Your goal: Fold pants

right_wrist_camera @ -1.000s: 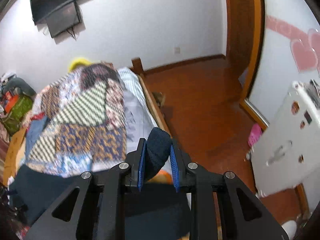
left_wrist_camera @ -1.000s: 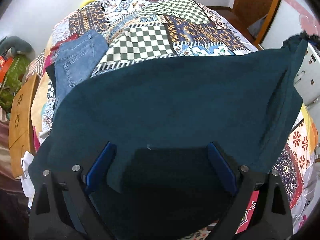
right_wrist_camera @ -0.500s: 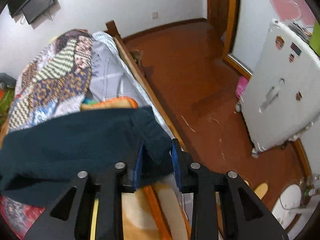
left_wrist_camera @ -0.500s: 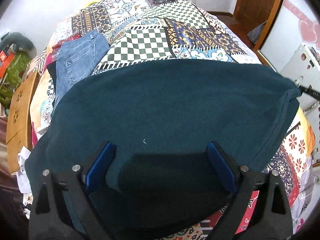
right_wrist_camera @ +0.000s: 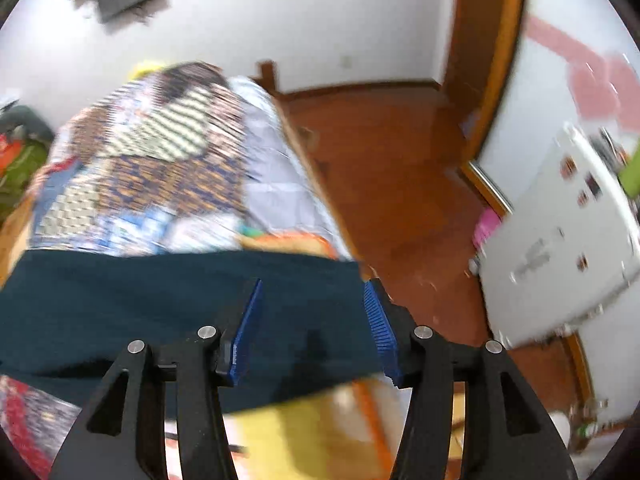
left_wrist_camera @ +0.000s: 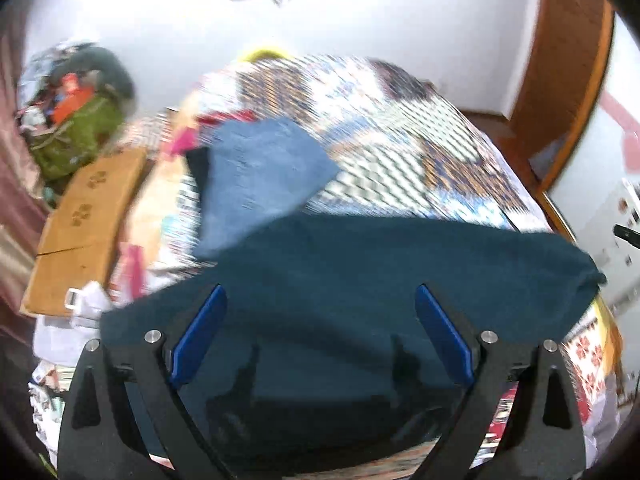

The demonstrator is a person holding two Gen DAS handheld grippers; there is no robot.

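The dark teal pants (left_wrist_camera: 360, 280) lie spread flat across the near end of the patchwork bed (left_wrist_camera: 400, 152). They also show in the right wrist view (right_wrist_camera: 160, 300), reaching the bed's right edge. My left gripper (left_wrist_camera: 318, 320) is open and empty above the pants' near left part. My right gripper (right_wrist_camera: 312, 312) is open and empty above the pants' right end, which lies between and below its blue pads (right_wrist_camera: 248, 328). Both views are blurred by motion.
Folded blue jeans (left_wrist_camera: 264, 172) lie on the bed beyond the pants at the left. A wooden board (left_wrist_camera: 84, 224) and a green bag (left_wrist_camera: 76, 136) stand left of the bed. A white cabinet (right_wrist_camera: 560, 240) and wooden floor (right_wrist_camera: 392, 160) lie to the right.
My right gripper opened and let go of the pants' right end, which now lies flat on the bed. Both grippers have tilted up and pulled back a little.
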